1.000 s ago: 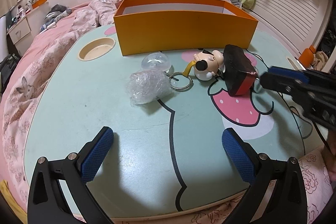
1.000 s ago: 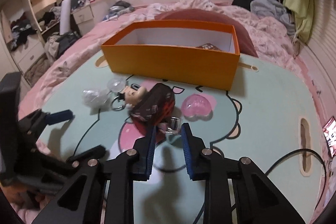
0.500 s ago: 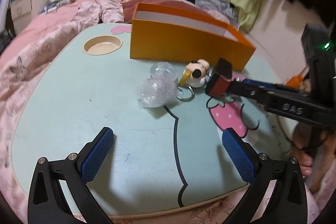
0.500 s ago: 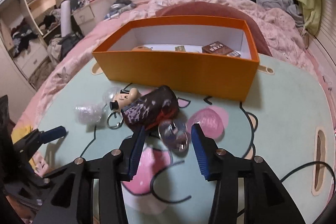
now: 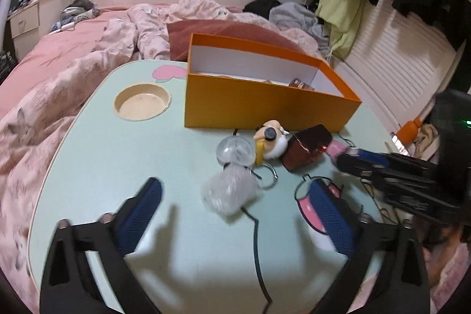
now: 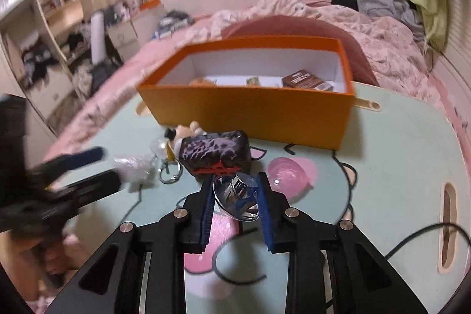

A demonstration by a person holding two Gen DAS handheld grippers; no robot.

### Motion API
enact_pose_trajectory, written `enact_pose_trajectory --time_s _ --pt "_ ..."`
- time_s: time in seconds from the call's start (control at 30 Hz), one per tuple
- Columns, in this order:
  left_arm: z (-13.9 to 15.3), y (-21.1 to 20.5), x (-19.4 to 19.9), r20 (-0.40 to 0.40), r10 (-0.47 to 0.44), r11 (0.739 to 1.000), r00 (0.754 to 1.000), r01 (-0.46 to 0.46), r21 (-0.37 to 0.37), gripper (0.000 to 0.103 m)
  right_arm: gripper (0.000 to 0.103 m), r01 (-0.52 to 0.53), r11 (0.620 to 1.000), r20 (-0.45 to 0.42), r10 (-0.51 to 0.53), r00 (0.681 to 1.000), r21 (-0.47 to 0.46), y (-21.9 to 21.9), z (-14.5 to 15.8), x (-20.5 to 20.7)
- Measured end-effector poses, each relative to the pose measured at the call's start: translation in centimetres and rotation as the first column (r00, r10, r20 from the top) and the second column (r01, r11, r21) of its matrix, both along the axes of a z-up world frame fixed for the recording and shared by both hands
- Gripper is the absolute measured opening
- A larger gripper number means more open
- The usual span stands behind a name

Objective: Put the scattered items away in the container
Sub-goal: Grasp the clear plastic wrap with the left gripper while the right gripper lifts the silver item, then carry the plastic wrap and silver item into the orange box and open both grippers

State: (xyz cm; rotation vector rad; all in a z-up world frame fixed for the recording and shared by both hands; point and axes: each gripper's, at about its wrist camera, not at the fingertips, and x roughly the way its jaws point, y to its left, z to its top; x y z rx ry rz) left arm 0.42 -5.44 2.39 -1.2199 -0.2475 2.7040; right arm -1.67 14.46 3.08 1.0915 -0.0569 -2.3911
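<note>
Right wrist view: your right claw is closing on a clear, shiny domed capsule; your left claw, half-spread, is closing around crinkled plastic.

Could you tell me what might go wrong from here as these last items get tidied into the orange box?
1. The right gripper is closing on a small shiny clear piece; it looks slick and could slip out before reaching the orange box.
2. The left gripper, closing with nothing yet pinched, nears the crumpled plastic wrap, which may squash or skid aside.
</note>
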Motion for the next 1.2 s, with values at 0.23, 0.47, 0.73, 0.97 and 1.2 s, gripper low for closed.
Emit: enact_pose_trajectory --time_s 0.23,0.47,0.73,0.97,1.2 --pt "-1.4 0.5 -1.4 0.060 -0.027 0.999 0.998 0.029 -0.025 0.039 0.026 0.036 0.998 0.004 -0.036 0.999 -0.050 1.8 1.0 0.3" --pt "1.7 -0.7 0.6 -0.018 -0.019 1.000 1.000 0.019 0.016 0.039 0.026 0.038 0.996 -0.019 -0.040 0.999 -0.084 2.5 2.9 0.2" --pt "7.0 -1.2 -3.7 -0.099 -0.033 0.999 0.995 0.034 0.004 0.039 0.026 0.025 0.999 -0.089 -0.029 0.996 -0.047 1.3 7.1 -3.4" --pt "6.2 0.8 -12.0 0.011 -0.061 0.996 0.998 0.062 -0.058 0.039 0.026 0.042 0.999 0.019 -0.041 0.999 -0.018 -0.6 6.4 -10.4" --pt "3.5 1.2 -17.7 0.143 -0.025 1.000 0.989 0.027 -0.013 0.039 0.026 0.043 0.999 0.111 -0.044 0.993 0.011 -2.3 4.5 -14.7"
